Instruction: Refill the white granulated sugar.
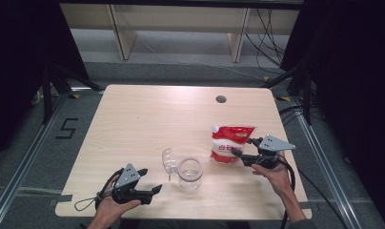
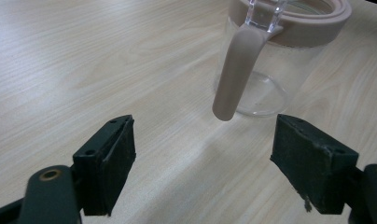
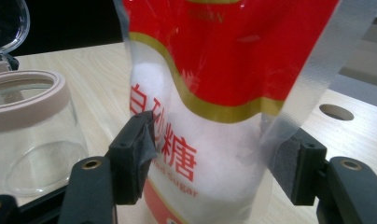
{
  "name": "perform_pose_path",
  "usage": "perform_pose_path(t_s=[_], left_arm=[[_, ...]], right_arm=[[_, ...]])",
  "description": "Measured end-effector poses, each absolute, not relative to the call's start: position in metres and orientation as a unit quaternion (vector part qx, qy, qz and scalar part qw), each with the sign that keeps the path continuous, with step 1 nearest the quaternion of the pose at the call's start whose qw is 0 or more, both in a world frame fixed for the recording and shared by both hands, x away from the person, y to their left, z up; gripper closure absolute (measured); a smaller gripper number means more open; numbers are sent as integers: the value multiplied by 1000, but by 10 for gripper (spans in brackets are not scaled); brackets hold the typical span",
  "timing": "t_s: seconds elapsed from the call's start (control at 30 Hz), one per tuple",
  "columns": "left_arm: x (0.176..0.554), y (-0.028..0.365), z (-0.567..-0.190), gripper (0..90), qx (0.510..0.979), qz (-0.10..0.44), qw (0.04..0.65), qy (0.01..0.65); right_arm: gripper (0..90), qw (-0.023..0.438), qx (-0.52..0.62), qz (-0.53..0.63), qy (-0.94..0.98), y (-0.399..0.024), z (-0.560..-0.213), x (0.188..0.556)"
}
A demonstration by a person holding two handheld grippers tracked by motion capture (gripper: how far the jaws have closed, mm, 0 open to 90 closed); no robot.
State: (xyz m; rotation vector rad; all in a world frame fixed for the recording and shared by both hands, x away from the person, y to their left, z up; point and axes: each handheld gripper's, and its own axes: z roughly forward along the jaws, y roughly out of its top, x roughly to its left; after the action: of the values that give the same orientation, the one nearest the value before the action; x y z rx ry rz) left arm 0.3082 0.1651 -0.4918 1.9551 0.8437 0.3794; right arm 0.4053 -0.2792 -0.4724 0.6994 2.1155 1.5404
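High view: your right gripper [image 1: 242,147] sits at the right edge of the sugar pouch [image 1: 227,143], which stands at about 4 o'clock on the table [image 1: 147,119]. The open glass jar [image 1: 189,173] is at 6 o'clock, its clear flip lid [image 1: 168,160] hinged back. Left gripper [image 1: 150,181] rests at 7 o'clock, well apart from the jar.

Left gripper view: jaws wide apart, nothing between them. The jar's beige latch [image 2: 237,70] hangs at 12 o'clock ahead of you. Use this hand to steady the jar base when you pour.

Right gripper view: jaws straddle the pouch's lower half, left pad [image 3: 142,149] touching the film; the right one sits by the clear side seam, contact there unclear. I'd call it not yet clamped. Squeeze on the packed sugar, not the seam, or it'll slip. Grip low to mid and keep the pouch upright when lifting.
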Motion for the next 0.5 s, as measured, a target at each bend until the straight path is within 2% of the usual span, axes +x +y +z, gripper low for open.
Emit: perform_pose_path(t_s=[0.17, 0.27, 0.37, 0.43, 0.5], left_arm=[[308, 165, -492, 212, 798, 155, 470, 345], [308, 165, -492, 212, 798, 155, 469, 344], [308, 165, -491, 213, 798, 157, 468, 346], [308, 165, -491, 214, 798, 157, 467, 346], [308, 165, -492, 214, 798, 155, 469, 345]], right_arm=[[403, 207, 286, 547, 759, -276, -470, 393], [414, 222, 289, 546, 754, -273, -470, 389], [429, 216, 306, 535, 757, -271, -468, 382], [432, 233, 307, 539, 749, -269, -468, 381], [434, 224, 327, 533, 747, -266, -467, 375]])
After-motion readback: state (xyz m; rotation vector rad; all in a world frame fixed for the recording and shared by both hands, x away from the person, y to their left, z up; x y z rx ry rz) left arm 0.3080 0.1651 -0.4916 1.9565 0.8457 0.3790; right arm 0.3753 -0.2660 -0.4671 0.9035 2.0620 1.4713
